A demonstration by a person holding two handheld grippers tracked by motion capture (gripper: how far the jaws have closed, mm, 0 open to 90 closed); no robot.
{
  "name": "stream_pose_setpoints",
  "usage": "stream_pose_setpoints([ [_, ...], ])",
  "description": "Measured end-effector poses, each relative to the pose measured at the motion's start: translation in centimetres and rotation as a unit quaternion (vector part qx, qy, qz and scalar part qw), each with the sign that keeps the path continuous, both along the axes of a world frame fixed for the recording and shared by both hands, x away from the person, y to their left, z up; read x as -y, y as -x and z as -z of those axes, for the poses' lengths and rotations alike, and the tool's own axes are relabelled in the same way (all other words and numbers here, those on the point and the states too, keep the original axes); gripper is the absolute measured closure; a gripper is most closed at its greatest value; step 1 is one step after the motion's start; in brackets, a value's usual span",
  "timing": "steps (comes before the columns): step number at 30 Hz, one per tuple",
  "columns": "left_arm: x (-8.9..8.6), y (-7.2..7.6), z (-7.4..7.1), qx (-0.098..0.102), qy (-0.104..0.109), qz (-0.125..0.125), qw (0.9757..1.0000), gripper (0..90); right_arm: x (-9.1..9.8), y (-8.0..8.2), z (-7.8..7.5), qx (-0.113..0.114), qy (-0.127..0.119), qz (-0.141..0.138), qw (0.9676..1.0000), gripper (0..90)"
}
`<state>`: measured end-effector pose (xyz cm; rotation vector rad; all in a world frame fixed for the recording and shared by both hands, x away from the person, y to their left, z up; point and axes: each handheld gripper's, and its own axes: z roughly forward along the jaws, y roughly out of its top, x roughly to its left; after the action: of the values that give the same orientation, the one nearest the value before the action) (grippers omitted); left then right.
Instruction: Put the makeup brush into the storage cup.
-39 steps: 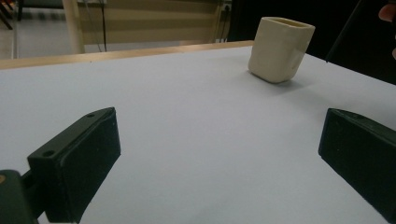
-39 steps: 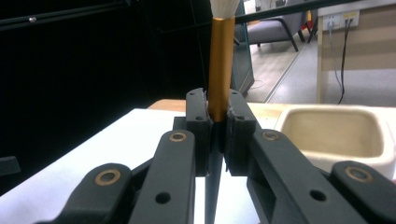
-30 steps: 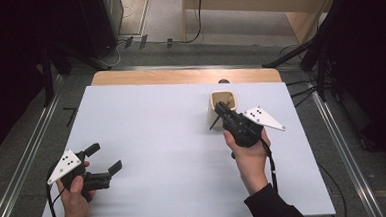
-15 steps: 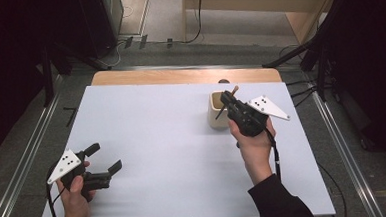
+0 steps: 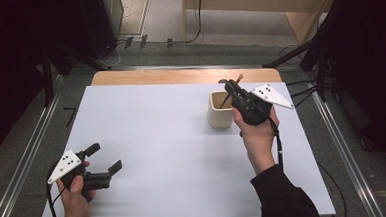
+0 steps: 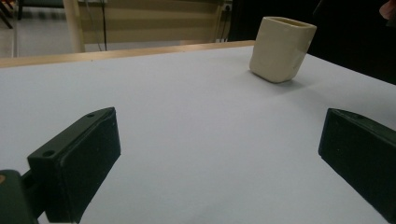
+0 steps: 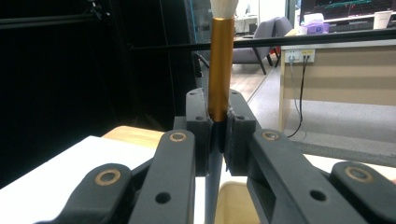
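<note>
My right gripper (image 5: 230, 89) is clenched on a slim brush with a gold ferrule and white bristles (image 7: 220, 65), directly above the cream ceramic cup (image 5: 220, 110). I judge I'm lifting it out; next, clear the rim. My left gripper (image 5: 103, 158) rests released on the desk (image 5: 163, 155).

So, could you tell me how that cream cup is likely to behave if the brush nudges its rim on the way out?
The cream cup is taller than it is wide, so it may tip. It looks thick-walled, probably ceramic, so fairly heavy and breakable. The brush, clamped in the right gripper, looks stiff.
</note>
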<state>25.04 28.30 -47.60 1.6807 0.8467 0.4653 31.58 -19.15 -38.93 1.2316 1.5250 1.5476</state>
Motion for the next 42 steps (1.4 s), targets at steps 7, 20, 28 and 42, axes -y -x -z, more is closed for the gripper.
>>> stream_pose_setpoints([
  [7,0.0,0.0,0.0,0.001,-0.002,0.000,1.0000,0.0,0.4,-0.7,0.3,-0.004,0.007,0.011,0.9999,83.9],
  [20,0.0,0.0,0.0,0.001,-0.002,0.000,1.0000,0.0,1.1,-2.1,2.2,-0.024,0.030,0.036,0.9986,83.9],
  [28,0.0,0.0,0.0,0.000,-0.001,0.000,1.0000,0.0,1.0,-2.7,3.7,-0.044,0.042,0.034,0.9975,83.9],
  [42,0.0,0.0,0.1,0.000,-0.003,0.001,1.0000,0.0,0.9,-3.7,6.5,-0.084,0.059,0.036,0.9941,83.9],
])
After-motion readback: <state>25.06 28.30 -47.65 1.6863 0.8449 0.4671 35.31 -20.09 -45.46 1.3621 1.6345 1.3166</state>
